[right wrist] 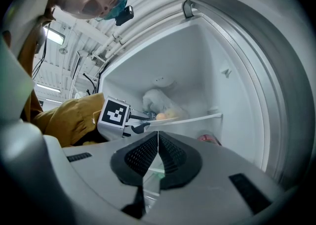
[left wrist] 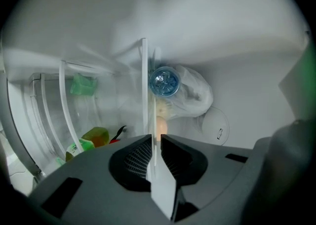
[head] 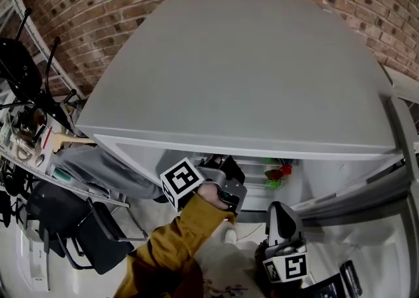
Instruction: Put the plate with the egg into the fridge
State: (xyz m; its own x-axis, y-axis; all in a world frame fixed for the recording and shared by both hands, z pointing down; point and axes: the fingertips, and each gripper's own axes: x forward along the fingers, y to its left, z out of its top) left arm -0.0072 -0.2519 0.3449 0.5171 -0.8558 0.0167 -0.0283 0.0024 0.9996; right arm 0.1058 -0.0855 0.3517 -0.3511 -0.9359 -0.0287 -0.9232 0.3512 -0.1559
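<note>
My left gripper (head: 221, 184) reaches into the open fridge (head: 242, 74), below its grey top. In the left gripper view its jaws (left wrist: 155, 143) are shut on the rim of the white plate (left wrist: 159, 179), which shows edge-on. The egg (left wrist: 161, 126) lies on the plate just beyond the jaws. In the right gripper view the plate (right wrist: 170, 118) with the egg (right wrist: 160, 116) sits level with a glass shelf (right wrist: 202, 118), and the left gripper's marker cube (right wrist: 114, 112) is at its left. My right gripper (right wrist: 158, 139) is shut on nothing and stays outside the fridge, low in the head view (head: 283, 217).
A blue-capped bottle (left wrist: 164, 81) in a clear bag (left wrist: 195, 95) lies at the back of the shelf. Green and red items (head: 276, 175) sit lower in the fridge. The fridge door (head: 393, 224) stands open at the right. A utensil rack (head: 29, 126) and a black chair (head: 65, 224) are at the left.
</note>
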